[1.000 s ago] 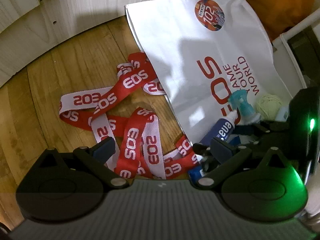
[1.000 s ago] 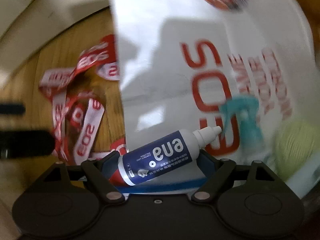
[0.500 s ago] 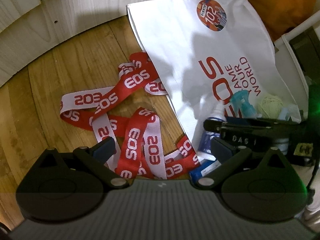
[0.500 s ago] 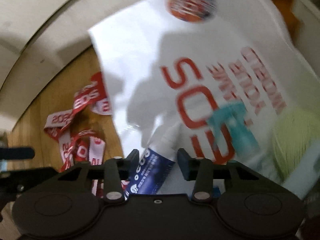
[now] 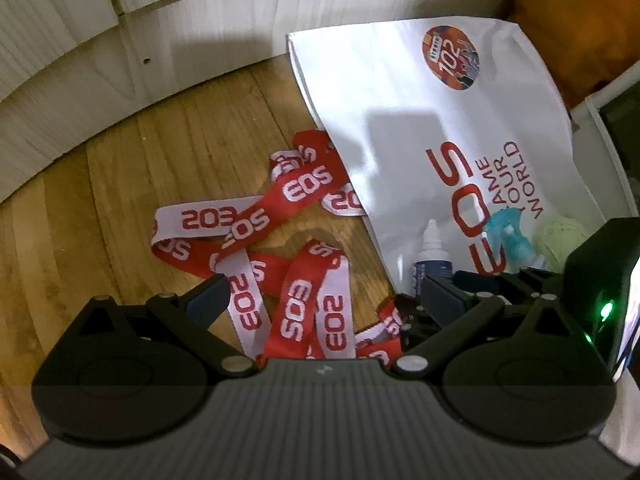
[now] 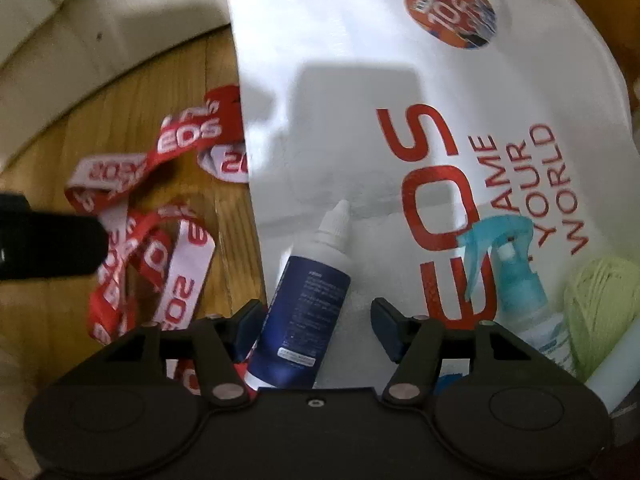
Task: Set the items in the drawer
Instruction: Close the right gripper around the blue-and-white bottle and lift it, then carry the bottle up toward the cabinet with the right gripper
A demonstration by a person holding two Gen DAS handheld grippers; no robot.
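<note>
The right gripper (image 6: 316, 320) has its fingers spread, the navy dropper bottle (image 6: 306, 304) lying loose between them on the white EOS bag (image 6: 360, 100) in the wooden drawer (image 5: 160, 168), beside a teal spray bottle (image 6: 516, 276) and pale green yarn (image 6: 600, 304). The left gripper (image 5: 324, 300) hangs with fingers spread above the red-and-white lanyards (image 5: 280, 240).

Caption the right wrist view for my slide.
Open right gripper around a blue dropper bottle lying on a white EOS bag, beside a teal spray bottle.
</note>
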